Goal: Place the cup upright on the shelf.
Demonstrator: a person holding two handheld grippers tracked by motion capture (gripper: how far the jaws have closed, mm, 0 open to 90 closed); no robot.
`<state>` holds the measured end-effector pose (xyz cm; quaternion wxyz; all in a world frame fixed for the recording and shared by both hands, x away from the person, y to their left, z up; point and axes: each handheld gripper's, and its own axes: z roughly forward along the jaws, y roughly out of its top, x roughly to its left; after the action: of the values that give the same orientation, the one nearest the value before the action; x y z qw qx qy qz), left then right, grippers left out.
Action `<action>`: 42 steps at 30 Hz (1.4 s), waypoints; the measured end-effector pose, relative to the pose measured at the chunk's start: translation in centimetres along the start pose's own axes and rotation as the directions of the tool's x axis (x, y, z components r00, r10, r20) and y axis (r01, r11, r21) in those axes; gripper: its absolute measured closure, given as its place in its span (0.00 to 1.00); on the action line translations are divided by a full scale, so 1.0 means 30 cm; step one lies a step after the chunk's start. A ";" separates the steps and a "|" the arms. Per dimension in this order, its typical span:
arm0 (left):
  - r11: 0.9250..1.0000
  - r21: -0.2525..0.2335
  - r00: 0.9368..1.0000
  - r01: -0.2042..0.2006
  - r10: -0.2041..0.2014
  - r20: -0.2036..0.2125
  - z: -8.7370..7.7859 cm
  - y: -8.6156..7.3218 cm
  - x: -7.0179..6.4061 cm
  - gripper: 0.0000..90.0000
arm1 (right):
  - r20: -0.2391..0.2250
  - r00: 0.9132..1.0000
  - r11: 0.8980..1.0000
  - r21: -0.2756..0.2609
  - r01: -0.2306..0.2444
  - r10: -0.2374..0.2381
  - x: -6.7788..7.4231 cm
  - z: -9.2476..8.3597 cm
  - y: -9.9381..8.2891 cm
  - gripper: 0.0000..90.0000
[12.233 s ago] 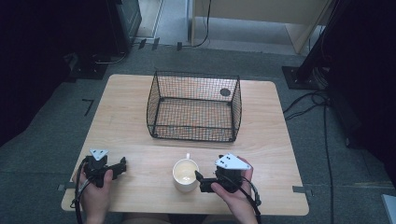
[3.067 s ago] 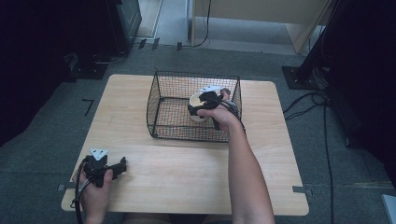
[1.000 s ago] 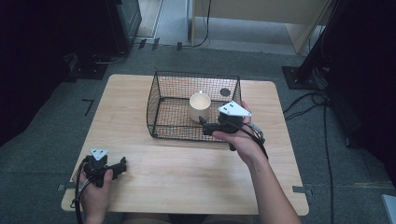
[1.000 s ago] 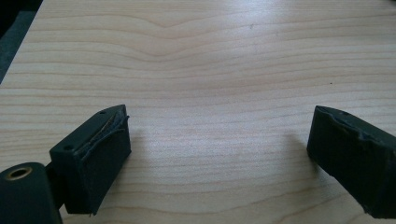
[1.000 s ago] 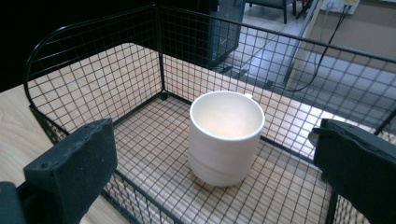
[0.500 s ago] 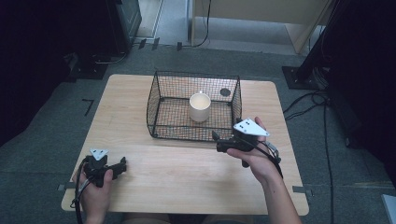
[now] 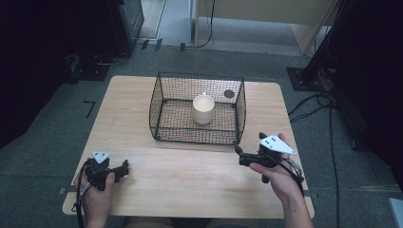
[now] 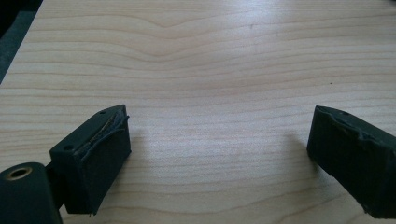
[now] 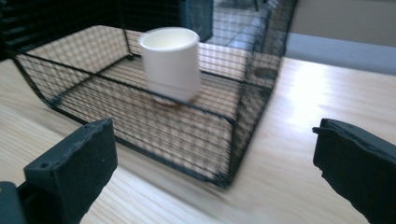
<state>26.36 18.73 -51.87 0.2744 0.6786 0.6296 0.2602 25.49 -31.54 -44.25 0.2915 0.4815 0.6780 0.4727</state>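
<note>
One white cup (image 7: 203, 109) stands upright inside the wire basket (image 7: 161, 114)

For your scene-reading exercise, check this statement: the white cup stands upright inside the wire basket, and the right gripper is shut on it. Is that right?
One thing is wrong: the right gripper is not shut on the cup. Its jaws stand open, apart from the cup, outside the basket near a corner, as the right gripper view shows. The cup does stand upright inside the basket.
</note>
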 end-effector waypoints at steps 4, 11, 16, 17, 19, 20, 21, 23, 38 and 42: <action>1.000 0.001 1.000 -0.002 0.002 0.000 0.000 0.000 0.000 0.07 | 0.058 0.998 0.999 0.033 -0.019 0.017 -0.059 -0.032 -0.082 0.00; 1.000 0.001 1.000 -0.002 0.002 0.000 0.000 0.000 0.000 0.07 | 0.106 0.994 0.997 0.071 -0.030 0.022 -0.128 -0.081 -0.183 0.00; 1.000 0.000 1.000 -0.001 0.001 0.000 0.000 0.000 0.000 0.07 | 0.139 0.989 0.994 0.093 -0.057 0.044 -0.164 -0.111 -0.240 0.00; 1.000 0.000 1.000 -0.001 0.001 0.000 0.000 0.000 0.000 0.07 | 0.139 0.989 0.994 0.093 -0.057 0.044 -0.164 -0.111 -0.240 0.00; 1.000 0.001 1.000 -0.001 0.001 0.000 0.000 0.000 0.000 0.07 | 0.157 0.986 0.992 0.105 -0.074 0.057 -0.184 -0.126 -0.267 0.00; 1.000 0.000 1.000 -0.001 0.001 0.000 0.000 0.000 0.000 0.07 | 0.162 0.985 0.991 0.111 -0.079 0.061 -0.189 -0.131 -0.275 0.00; 1.000 0.000 1.000 -0.001 0.001 0.000 0.000 0.000 0.000 0.07 | 0.162 0.985 0.991 0.111 -0.079 0.061 -0.189 -0.131 -0.275 0.00; 1.000 0.000 1.000 -0.001 0.001 0.000 0.000 0.000 0.000 0.07 | 0.173 0.983 0.987 0.137 -0.078 0.054 -0.205 -0.143 -0.298 0.00; 1.000 0.001 1.000 -0.002 0.002 0.000 0.000 0.000 0.000 0.07 | 0.244 0.968 0.928 0.344 -0.145 0.061 -0.258 -0.166 -0.357 0.00; 1.000 0.001 1.000 -0.002 0.002 0.000 0.000 0.000 0.000 0.07 | 0.245 0.967 0.923 0.350 -0.158 0.073 -0.261 -0.165 -0.357 0.00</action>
<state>26.34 18.74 -51.87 0.2739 0.6794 0.6291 0.2601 20.11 -41.56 -52.70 0.2436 0.6174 0.6868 0.2961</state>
